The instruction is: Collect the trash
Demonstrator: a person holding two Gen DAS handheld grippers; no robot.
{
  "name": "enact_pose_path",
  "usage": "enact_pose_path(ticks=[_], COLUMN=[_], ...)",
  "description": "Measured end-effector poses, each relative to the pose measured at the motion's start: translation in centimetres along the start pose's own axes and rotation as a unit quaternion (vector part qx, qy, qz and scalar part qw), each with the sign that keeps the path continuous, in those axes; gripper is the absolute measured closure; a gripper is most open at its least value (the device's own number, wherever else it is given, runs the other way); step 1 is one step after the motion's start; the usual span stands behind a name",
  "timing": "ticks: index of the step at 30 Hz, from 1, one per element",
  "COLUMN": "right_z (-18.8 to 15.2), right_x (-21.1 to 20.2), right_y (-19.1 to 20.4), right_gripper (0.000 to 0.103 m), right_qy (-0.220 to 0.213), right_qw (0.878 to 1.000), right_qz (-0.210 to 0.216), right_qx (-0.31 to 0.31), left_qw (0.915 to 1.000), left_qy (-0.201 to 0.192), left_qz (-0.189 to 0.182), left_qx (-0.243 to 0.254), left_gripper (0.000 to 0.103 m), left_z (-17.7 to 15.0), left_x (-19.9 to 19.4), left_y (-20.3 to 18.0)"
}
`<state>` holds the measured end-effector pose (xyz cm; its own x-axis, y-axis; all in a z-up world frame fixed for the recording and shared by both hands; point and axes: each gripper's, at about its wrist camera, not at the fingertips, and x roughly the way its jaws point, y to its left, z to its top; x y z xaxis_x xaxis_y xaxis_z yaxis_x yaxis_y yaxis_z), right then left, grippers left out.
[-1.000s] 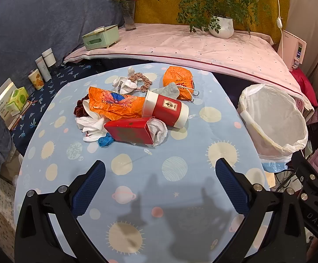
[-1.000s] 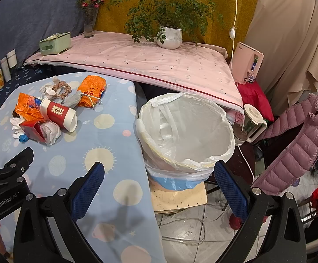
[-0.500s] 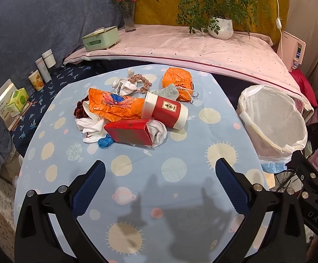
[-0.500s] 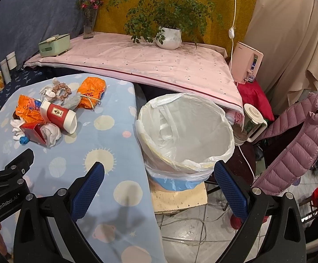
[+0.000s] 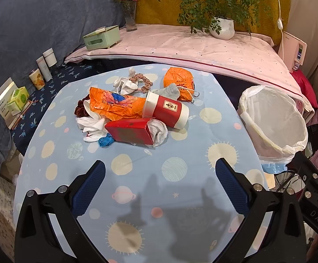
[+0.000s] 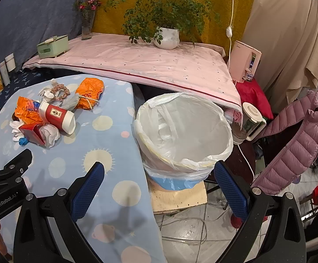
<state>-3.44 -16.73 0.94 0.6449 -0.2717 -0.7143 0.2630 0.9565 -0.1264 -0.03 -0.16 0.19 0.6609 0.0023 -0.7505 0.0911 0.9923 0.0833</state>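
Observation:
A pile of trash lies on the blue planet-print table [image 5: 174, 171]: a red paper cup [image 5: 166, 112] on its side, a red carton [image 5: 130, 131] stuffed with white tissue, an orange wrapper [image 5: 115, 105], an orange bag [image 5: 178, 83], white tissues [image 5: 92, 127] and a beaded ring [image 5: 141, 81]. A white-lined trash bin [image 6: 183, 135] stands right of the table. My left gripper [image 5: 160, 182] is open and empty, short of the pile. My right gripper [image 6: 159, 182] is open and empty, in front of the bin; the pile [image 6: 47, 120] is to its left.
A pink-covered shelf [image 5: 202, 46] behind the table holds a potted plant [image 5: 222, 28], a green tissue box [image 5: 101, 38] and a flower vase [image 5: 130, 19]. Small boxes and jars [image 5: 27, 85] stand at left. A pink jacket [image 6: 295, 135] and cables lie right of the bin.
Both grippers have drifted slightly; the views shift a little. Nothing on the table has moved and both grippers stay open.

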Motion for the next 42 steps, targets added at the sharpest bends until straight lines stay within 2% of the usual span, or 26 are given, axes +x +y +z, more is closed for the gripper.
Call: enact_pose_path(ticks=[42], right_z=[0.21], right_x=[-0.17], right_y=[-0.87], right_gripper=[0.007], right_qy=[-0.007], right_qw=[1.000], right_qz=[-0.007], right_qx=[0.014], left_qw=[1.0000], left_qy=[-0.003], left_qz=[-0.001], left_qx=[0.004], left_gripper=[0.007], left_z=[0.27], left_x=[-0.18], left_y=[-0.87])
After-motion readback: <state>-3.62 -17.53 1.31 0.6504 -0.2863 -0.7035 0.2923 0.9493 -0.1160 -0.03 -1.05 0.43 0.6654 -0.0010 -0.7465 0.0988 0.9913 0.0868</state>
